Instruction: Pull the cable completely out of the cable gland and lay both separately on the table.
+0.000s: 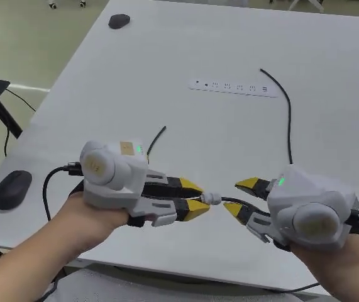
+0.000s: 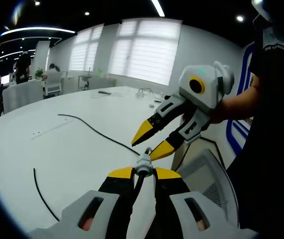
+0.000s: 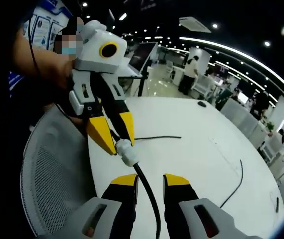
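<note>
- While the left tool pinches the cable gland at its very tips, the right tool faces it tip to tip with its jaws spread. The black cable runs out of the gland and passes between those open jaws, unclamped.
- Risk: a pull made before the right tool closes. The cable would slide through and nothing would leave the gland.
- Risk: the hold on the gland is a tip-only hold. An off-axis pull could twist the gland free or flick it away.
- Risk: the seal in the gland may bind, then let go suddenly, so both tools jerk apart.
- Risk: the work hangs over the near edge of the bench, with a mesh chair below the tools. A dropped piece may miss the bench.
- Risk: a loose black lead lies well ahead of the right tool. Laying the pulled cable across it would muddle the result.
</note>
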`<action>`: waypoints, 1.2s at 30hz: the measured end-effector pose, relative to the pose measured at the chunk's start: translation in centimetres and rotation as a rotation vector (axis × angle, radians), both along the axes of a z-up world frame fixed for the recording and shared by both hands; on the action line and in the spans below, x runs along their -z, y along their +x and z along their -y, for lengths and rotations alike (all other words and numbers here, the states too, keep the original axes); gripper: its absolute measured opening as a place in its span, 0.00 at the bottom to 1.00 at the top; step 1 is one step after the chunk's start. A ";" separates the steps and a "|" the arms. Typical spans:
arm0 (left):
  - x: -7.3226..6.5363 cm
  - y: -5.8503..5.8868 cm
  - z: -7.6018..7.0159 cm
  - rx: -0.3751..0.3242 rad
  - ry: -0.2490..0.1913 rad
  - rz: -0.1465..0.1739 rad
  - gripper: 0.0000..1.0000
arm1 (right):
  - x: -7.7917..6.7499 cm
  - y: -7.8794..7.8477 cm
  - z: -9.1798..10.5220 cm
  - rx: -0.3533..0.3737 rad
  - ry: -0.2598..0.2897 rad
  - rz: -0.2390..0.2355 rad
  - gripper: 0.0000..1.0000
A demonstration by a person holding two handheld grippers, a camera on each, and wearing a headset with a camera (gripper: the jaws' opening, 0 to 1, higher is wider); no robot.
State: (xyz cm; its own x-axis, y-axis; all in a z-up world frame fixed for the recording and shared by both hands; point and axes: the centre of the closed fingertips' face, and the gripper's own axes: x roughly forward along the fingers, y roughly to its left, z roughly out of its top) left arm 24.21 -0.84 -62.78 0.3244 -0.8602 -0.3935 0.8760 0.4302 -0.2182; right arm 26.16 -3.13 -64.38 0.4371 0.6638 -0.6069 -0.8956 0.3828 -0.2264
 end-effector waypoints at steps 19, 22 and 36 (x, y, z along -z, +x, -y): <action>0.3 0.3 0.1 0.000 0.013 0.005 0.15 | 0.6 -0.5 -0.1 -0.033 -0.037 0.028 0.01; 0.2 0.4 0.1 -0.002 0.007 0.006 0.15 | 0.7 -0.4 0.1 -0.017 -0.033 0.019 0.00; 0.1 0.4 -0.4 -0.005 0.012 0.014 0.15 | 1.9 0.5 1.5 0.099 0.029 -0.070 0.00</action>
State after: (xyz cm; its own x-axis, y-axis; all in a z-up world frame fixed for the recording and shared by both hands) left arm 24.58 -0.40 -62.85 0.3346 -0.8538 -0.3988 0.8767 0.4373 -0.2005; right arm 26.70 -4.66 -66.27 0.4584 0.6372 -0.6195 -0.8665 0.4755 -0.1519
